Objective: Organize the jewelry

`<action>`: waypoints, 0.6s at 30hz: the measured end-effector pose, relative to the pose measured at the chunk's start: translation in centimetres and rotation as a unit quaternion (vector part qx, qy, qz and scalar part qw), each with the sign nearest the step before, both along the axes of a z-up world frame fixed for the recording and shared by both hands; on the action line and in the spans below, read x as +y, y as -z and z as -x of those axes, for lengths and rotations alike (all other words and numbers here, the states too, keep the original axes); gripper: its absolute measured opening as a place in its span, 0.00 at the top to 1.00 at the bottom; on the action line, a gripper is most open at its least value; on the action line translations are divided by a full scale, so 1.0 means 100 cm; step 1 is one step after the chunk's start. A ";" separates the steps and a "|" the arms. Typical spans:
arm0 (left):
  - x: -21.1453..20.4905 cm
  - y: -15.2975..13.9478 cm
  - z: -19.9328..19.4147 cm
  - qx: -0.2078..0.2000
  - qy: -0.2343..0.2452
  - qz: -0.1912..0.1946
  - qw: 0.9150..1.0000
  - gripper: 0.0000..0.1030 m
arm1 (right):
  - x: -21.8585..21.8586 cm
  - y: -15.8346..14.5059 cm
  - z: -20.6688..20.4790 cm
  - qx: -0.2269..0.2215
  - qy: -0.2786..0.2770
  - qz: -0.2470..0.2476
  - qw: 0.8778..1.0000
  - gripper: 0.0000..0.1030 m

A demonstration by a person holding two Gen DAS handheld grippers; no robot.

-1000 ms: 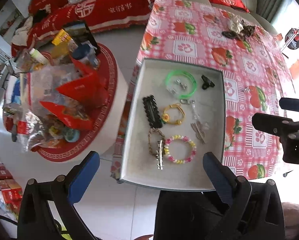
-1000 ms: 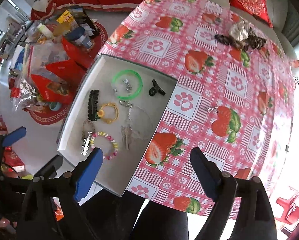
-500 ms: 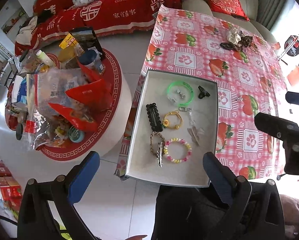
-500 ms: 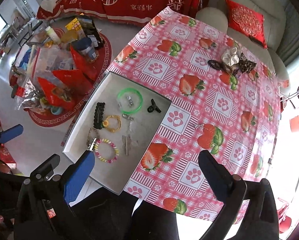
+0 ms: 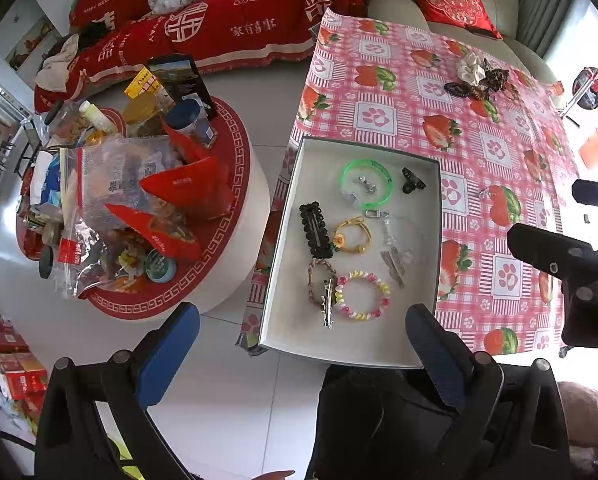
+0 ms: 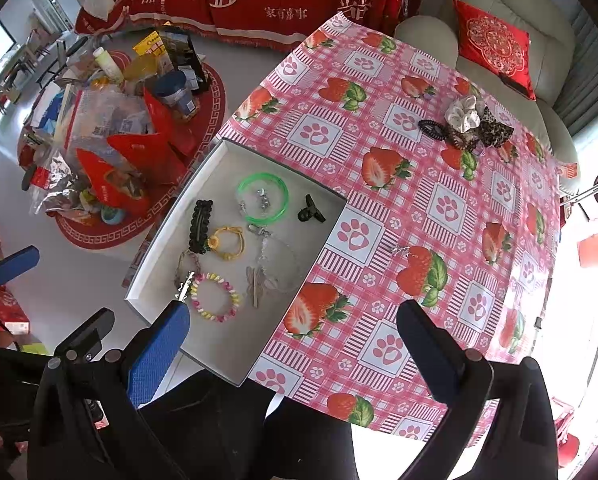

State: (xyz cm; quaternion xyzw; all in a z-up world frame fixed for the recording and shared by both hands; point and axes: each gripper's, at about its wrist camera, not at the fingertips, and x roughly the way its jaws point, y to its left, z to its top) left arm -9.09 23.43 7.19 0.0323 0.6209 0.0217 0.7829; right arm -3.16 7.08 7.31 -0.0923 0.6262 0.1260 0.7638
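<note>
Left wrist view looks steeply down on a shallow white tray [image 5: 283,240] lying at the near corner of a table under a pink strawberry tablecloth [image 5: 495,148]. The left gripper [image 5: 299,344] hangs above the tray's near edge with its blue-padded jaws spread wide and nothing between them. Inside the tray lie a green bangle [image 5: 366,184], a small black claw clip [image 5: 412,180], a black barrette [image 5: 316,230], a yellow cord bracelet [image 5: 351,235], a pastel beaded bracelet [image 5: 363,296] and a silver clip [image 5: 329,303] just beside it, touching a braided loop. Far back on the cloth sits a heap of scrunchies [image 5: 479,76], well apart from the tray. At the right edge part of the right gripper [image 5: 559,248] shows as a dark frame. Left of the table stands a round side table [image 5: 235,240] piled with bags and bottles. Right wrist view shows the same tray [image 6: 159,260] from the other side, its jewelry laid out alike, and a small silver piece [image 6: 401,250] lying loose on the cloth [image 6: 379,100] to the right of the tray. The right gripper [image 6: 293,322] is held above the table's near edge, jaws fully apart and empty. The scrunchies [image 6: 469,126] lie near the far side.
</note>
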 end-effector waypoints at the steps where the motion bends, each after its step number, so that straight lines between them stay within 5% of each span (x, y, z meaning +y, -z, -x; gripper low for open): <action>1: 0.000 0.000 0.000 0.000 -0.001 0.000 1.000 0.00 | 0.000 0.000 0.000 0.000 0.001 0.000 1.000 0.00; 18: 0.002 0.001 0.002 0.001 0.000 -0.001 1.000 0.00 | 0.001 0.003 0.004 0.003 0.001 -0.002 1.000 0.00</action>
